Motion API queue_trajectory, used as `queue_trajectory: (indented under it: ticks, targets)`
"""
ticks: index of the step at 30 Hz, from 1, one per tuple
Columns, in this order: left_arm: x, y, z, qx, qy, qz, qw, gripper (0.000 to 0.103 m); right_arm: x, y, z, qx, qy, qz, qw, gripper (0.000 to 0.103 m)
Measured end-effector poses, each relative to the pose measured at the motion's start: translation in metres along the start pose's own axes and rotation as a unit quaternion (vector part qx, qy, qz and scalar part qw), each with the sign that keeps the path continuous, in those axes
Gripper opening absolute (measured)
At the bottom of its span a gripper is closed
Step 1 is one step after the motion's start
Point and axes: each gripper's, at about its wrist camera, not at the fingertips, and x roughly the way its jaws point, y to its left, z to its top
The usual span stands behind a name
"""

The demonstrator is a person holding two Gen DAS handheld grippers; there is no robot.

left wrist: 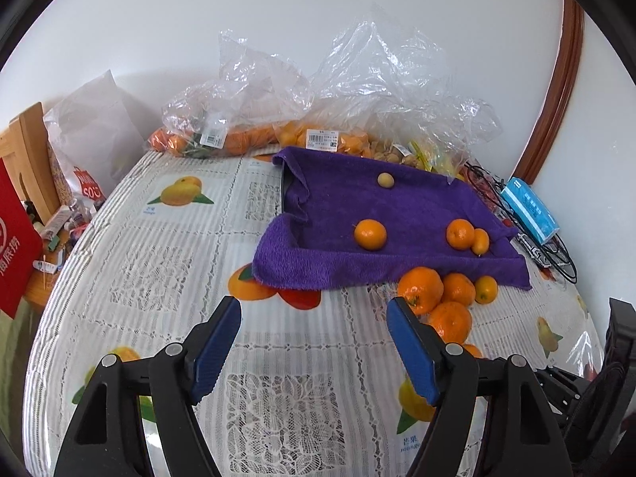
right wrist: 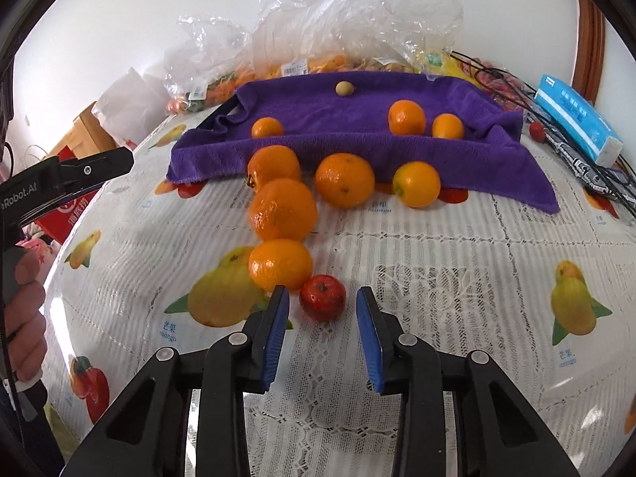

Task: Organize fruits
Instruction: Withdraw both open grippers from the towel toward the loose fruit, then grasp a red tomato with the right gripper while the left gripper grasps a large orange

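Observation:
A purple towel-lined tray (right wrist: 357, 147) (left wrist: 302, 262) holds two oranges (right wrist: 406, 117) (left wrist: 370, 233), a kumquat (right wrist: 447, 126) and a small pale fruit (right wrist: 344, 88). Several loose oranges (right wrist: 282, 209) (left wrist: 420, 288) lie on the table before it. A small red fruit (right wrist: 322, 297) sits just ahead of my right gripper (right wrist: 322, 298), which is open around it without touching. My left gripper (left wrist: 314, 310) is open and empty, left of the loose oranges.
Clear plastic bags of fruit (left wrist: 254, 119) line the wall behind the tray. A blue tissue pack (right wrist: 576, 119) and black cables (right wrist: 588, 167) lie at the right. The table has a fruit-print lace cloth (left wrist: 167, 238). A red bag (left wrist: 16, 234) hangs off the left edge.

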Motion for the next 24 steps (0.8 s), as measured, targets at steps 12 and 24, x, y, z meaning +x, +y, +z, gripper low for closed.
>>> queue_trajectory:
  ticks: [12,24]
  targets:
    - [0.009,-0.003,-0.011,-0.001,0.022,-0.014,0.9997,0.074,0.006,0.003,-0.001,-0.053,-0.003,0.004,0.999,0.025]
    - [0.015,-0.013,-0.019,0.009,0.035,-0.03,0.9989,0.074,-0.014,-0.023,-0.002,-0.01,-0.028,0.016,0.999,0.025]
